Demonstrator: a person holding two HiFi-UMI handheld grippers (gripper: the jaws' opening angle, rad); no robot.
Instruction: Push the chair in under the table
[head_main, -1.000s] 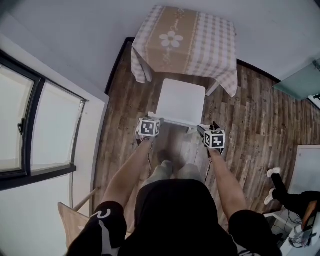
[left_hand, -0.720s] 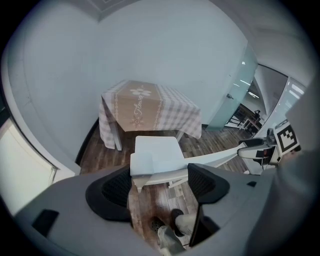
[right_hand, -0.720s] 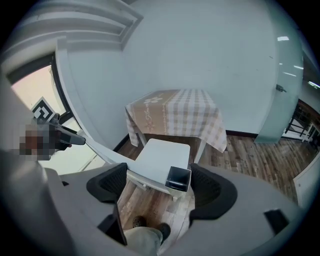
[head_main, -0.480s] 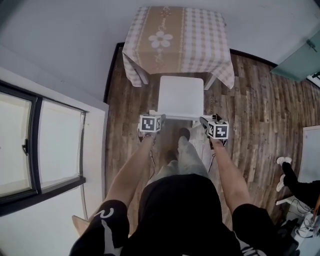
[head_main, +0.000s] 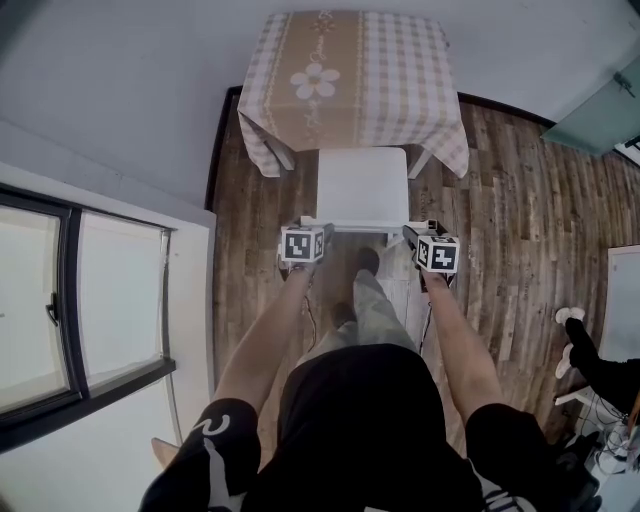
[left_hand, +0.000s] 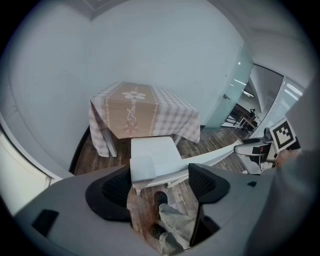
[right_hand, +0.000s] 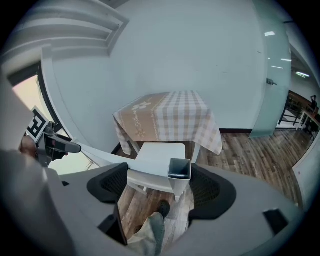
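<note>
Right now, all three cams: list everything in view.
table: 1, beige-and-white checked cloth with flower motif, against the wall
chair: 1, white, seat at the table's near edge
floor: brown wood planks
window: 1, dark frame, left
glass door: 1, greenish, upper right
other person: 1, dark trousers, white shoes, right edge
left gripper: grey, jaws apart, chair back's left corner between
right gripper: grey, jaws apart, chair back's right corner between
own legs: grey trousers, dark shoes, behind chair
</note>
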